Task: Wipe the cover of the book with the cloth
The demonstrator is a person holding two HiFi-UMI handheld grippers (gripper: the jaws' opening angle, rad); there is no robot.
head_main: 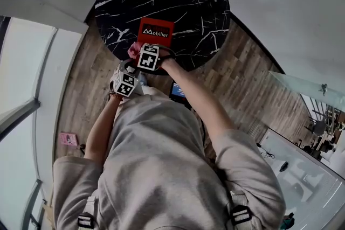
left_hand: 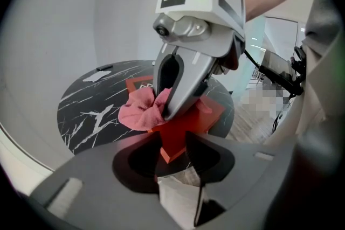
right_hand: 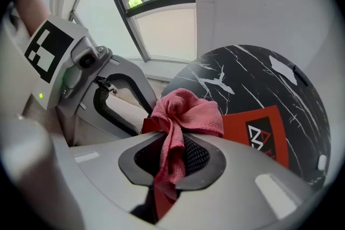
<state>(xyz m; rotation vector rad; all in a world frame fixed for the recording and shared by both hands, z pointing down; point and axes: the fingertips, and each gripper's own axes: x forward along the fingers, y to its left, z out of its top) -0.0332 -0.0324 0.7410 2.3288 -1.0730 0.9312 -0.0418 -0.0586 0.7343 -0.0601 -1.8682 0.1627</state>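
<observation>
The jaws of the right gripper (right_hand: 171, 158) are clamped on a bunched pink terry cloth (right_hand: 186, 110). It bulges ahead of the tips onto the near edge of the red hardcover book (right_hand: 259, 134). The left gripper (left_hand: 173, 152), half closed, pinches that book's near corner. The book lies on a round black marble table (right_hand: 242, 70). Judged step: wiping begins. Next, sweep the cloth forward across the cover, keeping the book steady.

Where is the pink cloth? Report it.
In the right gripper view, the pink cloth is pinched in the right gripper's jaws, bunched over the red book's near-left corner on the marble table.
</observation>
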